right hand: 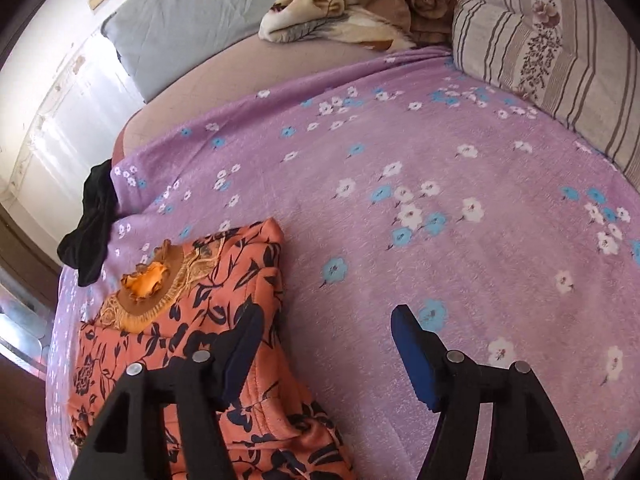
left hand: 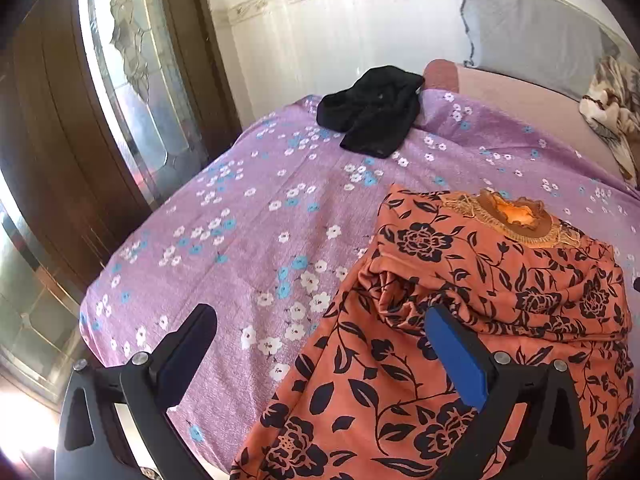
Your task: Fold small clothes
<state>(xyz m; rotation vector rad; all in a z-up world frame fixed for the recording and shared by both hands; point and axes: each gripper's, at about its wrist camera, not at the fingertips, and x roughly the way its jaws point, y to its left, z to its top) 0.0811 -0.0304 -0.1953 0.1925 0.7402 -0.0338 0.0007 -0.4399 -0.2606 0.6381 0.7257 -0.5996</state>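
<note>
Nearest, the left gripper (left hand: 320, 332) hangs over the bed with its jaws spread wide and nothing between them. Its right finger (left hand: 456, 356), the one with the blue pad, sits above the orange dress (left hand: 480, 300); the other finger is over the purple sheet (left hand: 248, 216). I cannot tell whether the blue pad touches the cloth.

The right gripper (right hand: 324, 336) is just as wide open and also holds nothing. Its left finger (right hand: 240, 344) is over the dress's edge (right hand: 224, 292), and its blue-padded finger is over bare sheet (right hand: 440, 152).

The dress, orange with dark flowers and leaves, lies partly folded on the sheet, near the bed's front edge. One side is doubled over onto the body in a bunched, rumpled fold. Its neckline (left hand: 516, 216), brown with gold trim, points away from both grippers.

Farther off, well apart from the dress, a black garment (left hand: 372, 108) lies crumpled at the sheet's far edge, close to the wall.

Beyond the sheet the bare pink mattress (right hand: 248, 68) shows. A grey pillow (right hand: 192, 20) leans against the wall, a brown and cream blanket (right hand: 352, 4) is heaped beside it, and a striped pillow (right hand: 540, 52) sits at the far right. A dark wooden door with patterned glass (left hand: 132, 80) stands left of the bed.
</note>
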